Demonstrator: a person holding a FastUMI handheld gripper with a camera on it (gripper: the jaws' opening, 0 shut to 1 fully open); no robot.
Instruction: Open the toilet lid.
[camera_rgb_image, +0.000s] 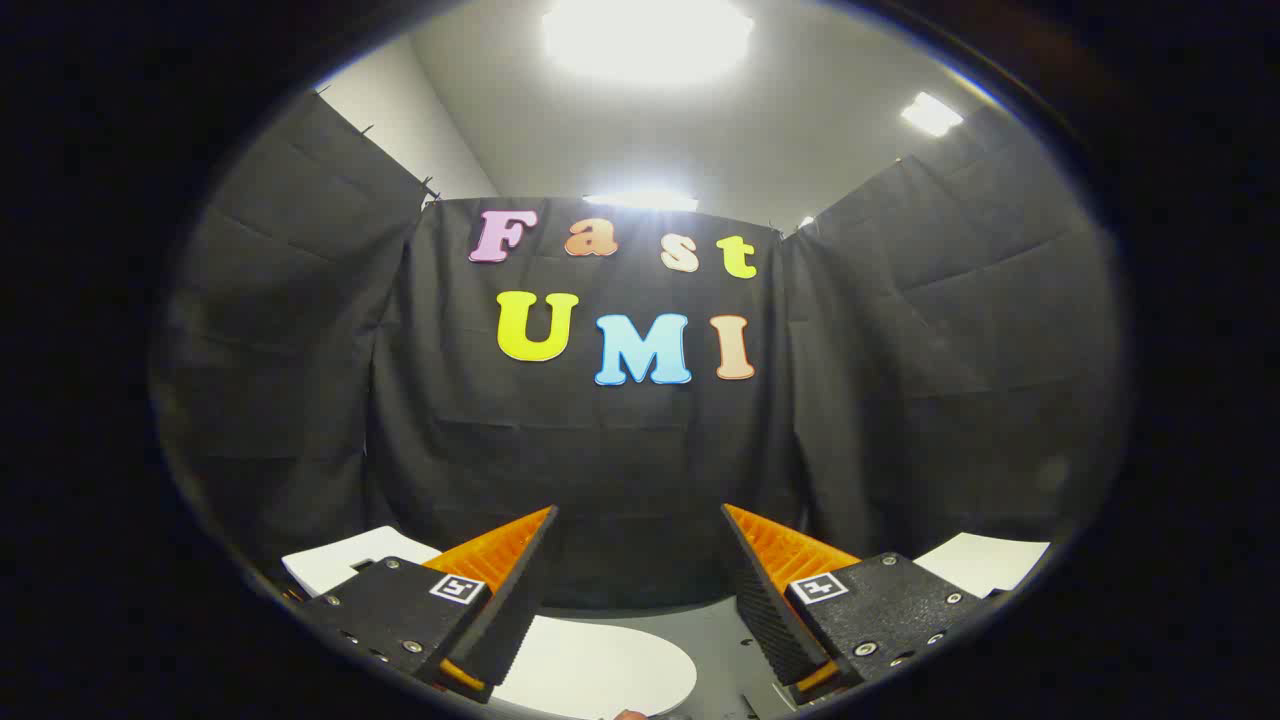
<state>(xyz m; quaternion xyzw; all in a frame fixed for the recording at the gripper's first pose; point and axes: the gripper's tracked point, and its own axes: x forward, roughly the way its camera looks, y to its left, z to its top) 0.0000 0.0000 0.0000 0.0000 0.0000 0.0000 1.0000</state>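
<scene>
So far the gripper (640, 520) is held up and level, aimed at the black cloth wall (620, 450), with its fingers (520, 570) spread wide and gripping nothing. The toilet lid (600, 670), a white rounded shape, lies flat on the grey worktop (715, 640) low between the fingers, toward 6 o'clock, closer to the left finger than the right. It looks closed, so the opening has not begun.

To do this step well, I judge the gripper should tip downward until the lid's front edge comes between the fingers, then approach low and pinch or hook that edge before lifting in an arc about the hinge. Where the hinge sits cannot be told from here.

Two white sheets (350, 560) lie at 8 and 4 o'clock behind the fingers. Each finger mount carries a small square black-and-white marker (458, 588); no brand writing on the lid is readable.
</scene>
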